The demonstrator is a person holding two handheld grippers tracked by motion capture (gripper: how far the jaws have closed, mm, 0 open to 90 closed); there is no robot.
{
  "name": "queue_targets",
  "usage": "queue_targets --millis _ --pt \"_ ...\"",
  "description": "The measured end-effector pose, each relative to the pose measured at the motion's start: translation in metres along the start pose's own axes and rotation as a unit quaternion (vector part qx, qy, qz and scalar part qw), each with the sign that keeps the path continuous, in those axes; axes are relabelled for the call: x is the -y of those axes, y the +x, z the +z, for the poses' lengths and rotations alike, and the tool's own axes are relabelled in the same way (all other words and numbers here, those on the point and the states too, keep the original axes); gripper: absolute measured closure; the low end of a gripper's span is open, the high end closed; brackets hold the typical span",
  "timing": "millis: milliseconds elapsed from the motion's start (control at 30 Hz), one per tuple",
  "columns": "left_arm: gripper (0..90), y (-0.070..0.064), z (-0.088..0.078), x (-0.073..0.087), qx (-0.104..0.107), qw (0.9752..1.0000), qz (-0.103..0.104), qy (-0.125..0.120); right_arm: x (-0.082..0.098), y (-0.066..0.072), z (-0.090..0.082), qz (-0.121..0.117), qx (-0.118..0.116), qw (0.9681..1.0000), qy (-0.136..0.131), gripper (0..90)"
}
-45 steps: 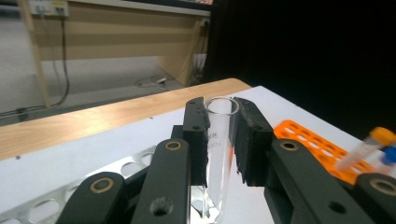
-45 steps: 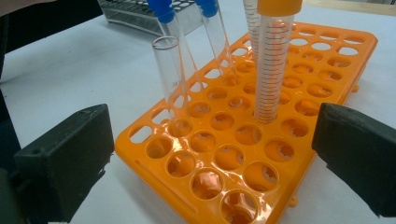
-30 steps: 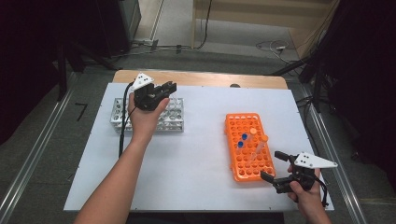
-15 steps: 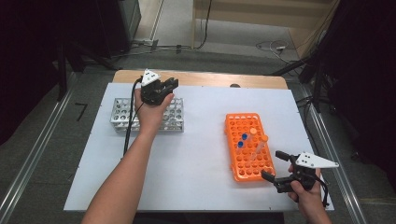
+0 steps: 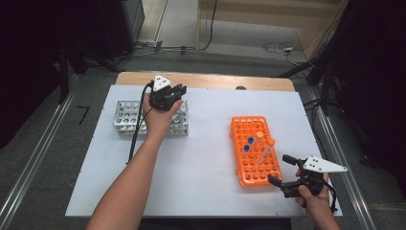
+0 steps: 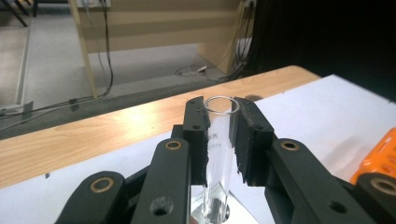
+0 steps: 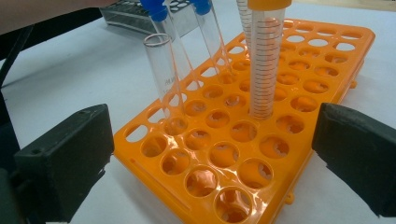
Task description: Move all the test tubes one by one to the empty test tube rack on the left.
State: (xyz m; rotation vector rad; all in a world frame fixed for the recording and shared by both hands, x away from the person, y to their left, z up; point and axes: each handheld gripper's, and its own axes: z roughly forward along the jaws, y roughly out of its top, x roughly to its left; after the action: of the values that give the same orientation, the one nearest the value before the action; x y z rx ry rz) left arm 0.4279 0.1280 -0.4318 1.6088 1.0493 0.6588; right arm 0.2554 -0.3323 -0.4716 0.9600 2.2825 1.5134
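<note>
- High view: left claw (image 5: 168, 92) over the metal rack's (image 5: 125, 115) right end; right claw (image 5: 282, 171) spread wide, empty, beside the orange rack (image 5: 249, 129) on the table (image 5: 206, 158).
- Left gripper view: left claw (image 6: 219, 135) clamped on a clear glass tube (image 6: 218, 154), upright, open-topped.
- Right gripper view: right claw (image 7: 210, 154) gaping before the orange rack (image 7: 327, 56), touching nothing.
</note>
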Motion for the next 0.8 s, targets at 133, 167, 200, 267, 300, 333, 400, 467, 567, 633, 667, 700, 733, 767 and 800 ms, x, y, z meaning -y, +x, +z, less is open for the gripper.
queue_targets --millis 133,167,200,267,300,333,400,467,567,633,667,700,733,767,800 --pt "76.4 -0.0032 0.0007 0.0002 -0.005 0.9999 0.013 0.002 -0.0001 -0.0001 -0.0002 -0.001 0.000 1.0000 -0.001 0.0" --pt "76.4 -0.0041 0.0007 0.0002 -0.006 0.9998 0.017 0.005 -0.0001 -0.0001 -0.0001 -0.001 0.000 1.0000 -0.001 0.0" --pt "76.4 -0.0045 0.0005 0.0003 -0.005 0.9998 0.019 0.006 0.0001 -0.0002 -0.0001 -0.001 0.000 1.0000 -0.001 0.0" --pt "76.4 -0.0053 -0.0010 0.0016 -0.004 0.9999 0.014 0.006 0.0003 -0.0001 -0.0001 0.001 0.000 1.0000 -0.001 0.0" --pt "76.4 -0.0053 -0.0010 0.0016 -0.004 0.9999 0.014 0.006 0.0004 -0.0002 -0.0001 0.001 0.000 1.0000 -0.001 0.0" --pt "76.4 -0.0054 -0.0013 0.0026 -0.004 0.9999 0.013 0.008 0.0004 -0.0002 -0.0001 0.001 0.000 1.0000 -0.001 0.0" --pt "76.2 -0.0053 -0.0014 0.0044 -0.006 0.9997 0.013 0.021 0.0006 -0.0005 0.0001 0.002 0.000 1.0000 0.000 0.0" --pt "76.2 -0.0057 -0.0013 0.0048 -0.010 0.9994 0.011 0.030 0.0006 -0.0007 0.0004 0.000 -0.001 1.0000 -0.001 0.0" --pt "76.1 -0.0055 -0.0016 0.0044 -0.009 0.9993 0.007 0.035 0.0007 -0.0005 0.0011 0.001 0.000 1.0000 0.000 0.0" --pt "75.9 -0.0050 -0.0011 0.0050 -0.010 0.9991 0.009 0.040 0.0008 -0.0004 0.0014 0.001 0.000 1.0000 0.001 0.0" --pt "75.8 -0.0049 -0.0006 0.0056 -0.012 0.9988 0.008 0.046 0.0009 -0.0005 0.0016 0.001 0.000 1.0000 0.002 0.0" --pt "75.7 -0.0049 -0.0006 0.0056 -0.012 0.9988 0.008 0.046 0.0009 -0.0005 0.0016 0.001 0.000 1.0000 0.002 0.0" --pt "75.7 -0.0048 -0.0005 0.0058 -0.011 0.9987 0.009 0.048 0.0011 -0.0005 0.0018 0.001 0.000 1.0000 0.001 0.0" --pt "74.9 -0.0047 -0.0004 0.0059 -0.010 0.9987 0.009 0.049 0.0013 -0.0006 0.0021 0.002 0.000 1.0000 0.001 0.0" --pt "73.5 -0.0046 -0.0005 0.0059 -0.009 0.9987 0.009 0.050 0.0016 -0.0010 0.0020 0.002 0.000 1.0000 0.002 0.0"
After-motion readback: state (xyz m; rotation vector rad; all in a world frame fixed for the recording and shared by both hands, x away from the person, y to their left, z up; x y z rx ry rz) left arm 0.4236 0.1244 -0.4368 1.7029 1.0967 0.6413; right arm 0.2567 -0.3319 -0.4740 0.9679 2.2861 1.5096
